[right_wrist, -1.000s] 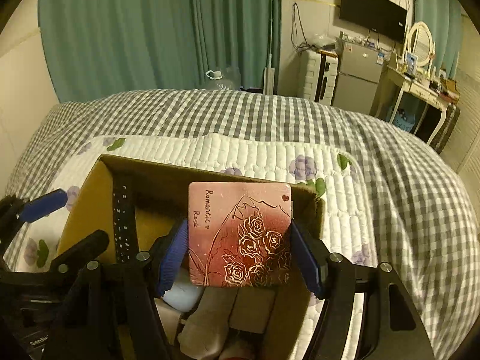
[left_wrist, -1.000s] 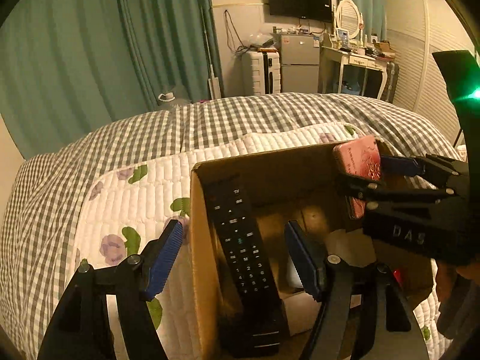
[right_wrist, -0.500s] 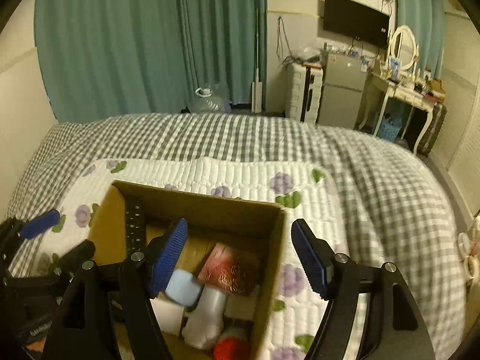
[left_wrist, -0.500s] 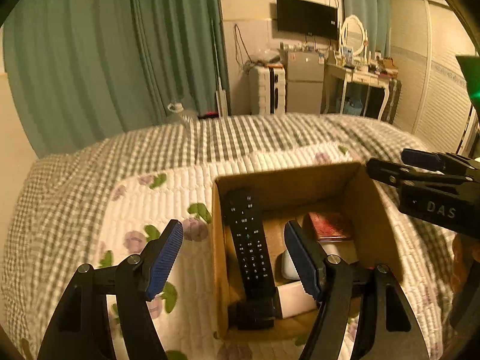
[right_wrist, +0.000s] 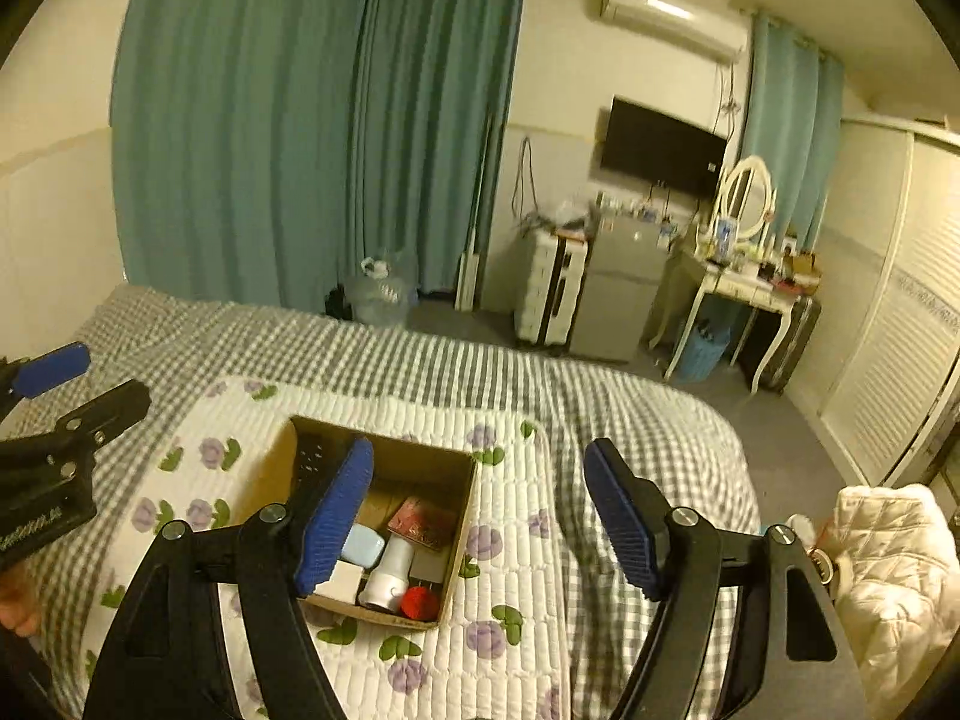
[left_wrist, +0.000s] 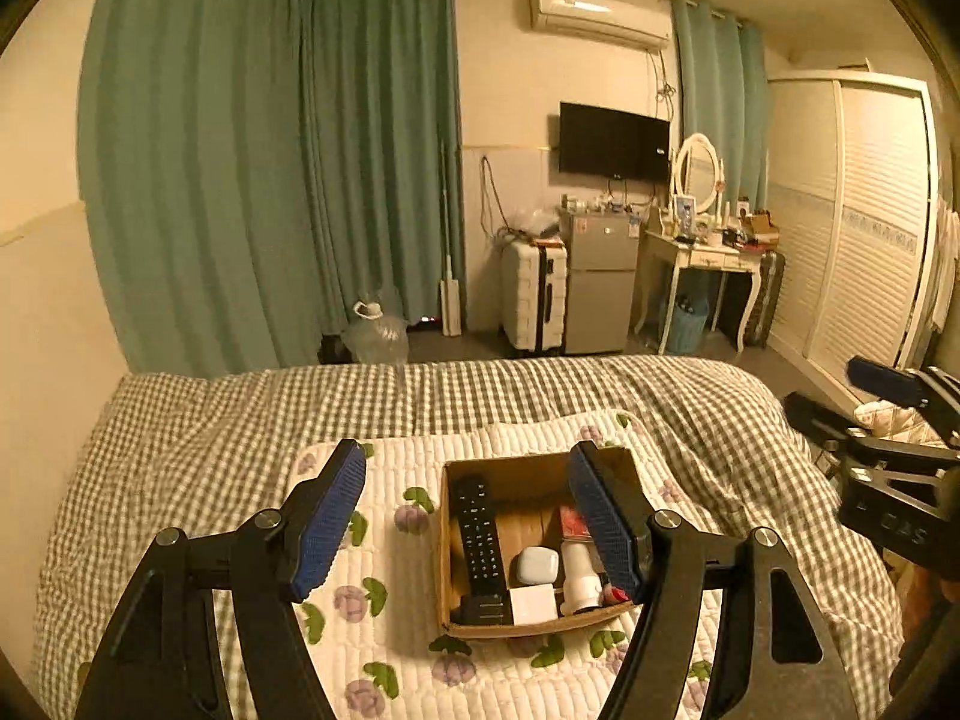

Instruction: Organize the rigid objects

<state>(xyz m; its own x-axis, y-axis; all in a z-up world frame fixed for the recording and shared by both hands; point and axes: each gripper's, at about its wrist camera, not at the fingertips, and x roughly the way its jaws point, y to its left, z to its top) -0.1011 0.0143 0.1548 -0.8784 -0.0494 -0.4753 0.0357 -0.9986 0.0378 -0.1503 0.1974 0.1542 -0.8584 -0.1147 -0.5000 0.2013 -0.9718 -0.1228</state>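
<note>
Box [left_wrist: 534,624] of brown cardboard sits open-topped on flowered quilt [left_wrist: 384,648] — holds black remote [left_wrist: 480,540], pink rose-printed tin [right_wrist: 423,522], white bottle [right_wrist: 390,576]. Left gripper [left_wrist: 468,516] and right gripper [right_wrist: 480,516] — both spread wide, empty, above it.

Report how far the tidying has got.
Done: the remote, pink card, blue case, white bottle and red ball all lie inside the cardboard box. In hand: nothing; left gripper and right gripper are open, raised. Left: no loose items visible on the quilt.
</note>
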